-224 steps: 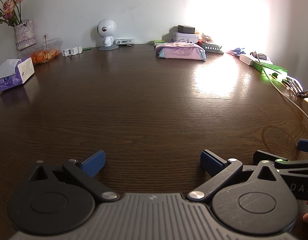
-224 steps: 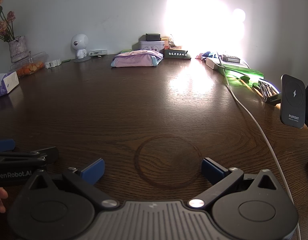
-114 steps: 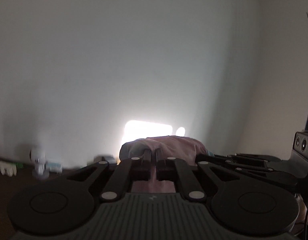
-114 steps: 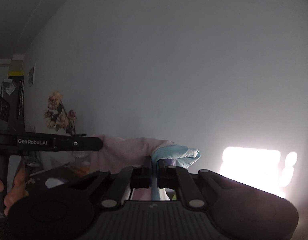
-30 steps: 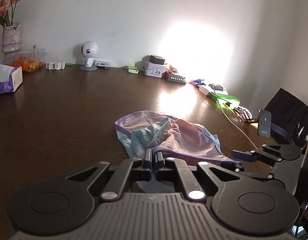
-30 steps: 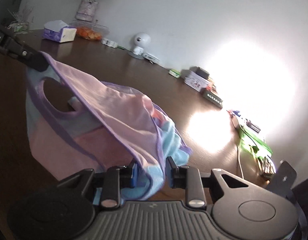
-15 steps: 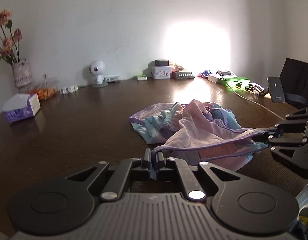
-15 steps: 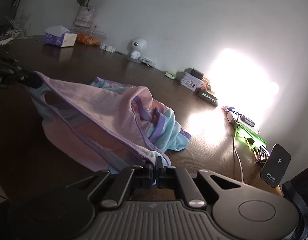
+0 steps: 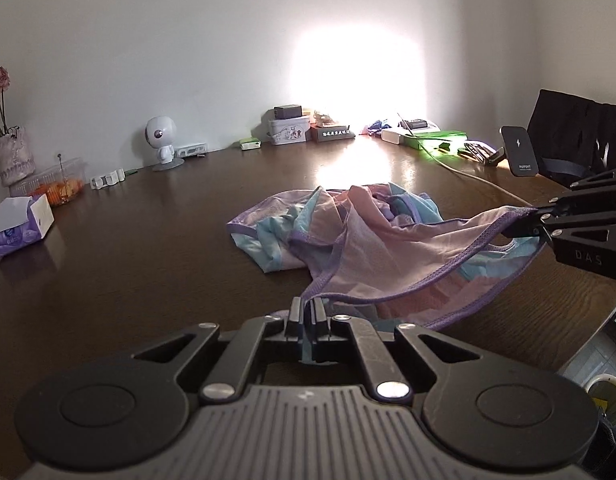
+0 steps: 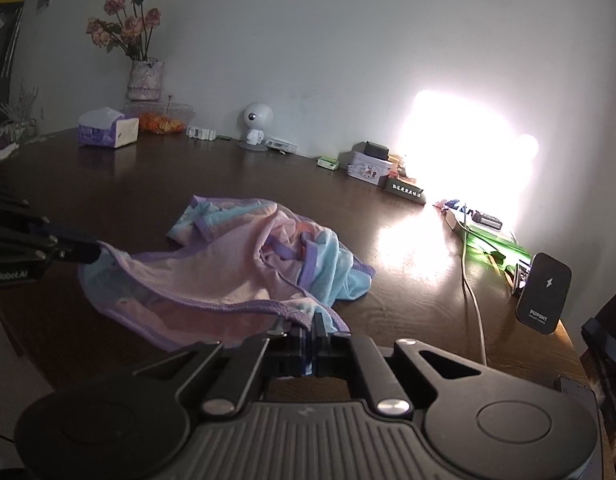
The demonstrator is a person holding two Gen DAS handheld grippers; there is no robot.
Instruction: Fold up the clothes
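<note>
A pink and light-blue garment with purple trim [image 9: 372, 248] lies crumpled on the dark wooden table [image 9: 147, 248]. Its near edge is lifted and stretched between my two grippers. My left gripper [image 9: 307, 307] is shut on the purple hem at the near left corner. My right gripper [image 10: 308, 326] is shut on the hem at the other corner; it also shows in the left wrist view [image 9: 536, 222]. The garment also shows in the right wrist view [image 10: 243, 264], with my left gripper [image 10: 89, 252] pinching it at the left. The far part rests bunched on the table.
Along the far wall stand a tissue box [image 9: 19, 226], a fruit container [image 9: 51, 188], a white robot figure [image 9: 160, 142], a tin [image 9: 289, 128] and small boxes. A white cable [image 10: 474, 292] and a phone charger stand [image 10: 542, 294] sit at right. A vase of flowers [image 10: 141, 76] stands at back left.
Both grippers stay shut on the hem and have drawn further apart, pulling the near edge straighter. The garment's bulk has settled lower onto the table.
</note>
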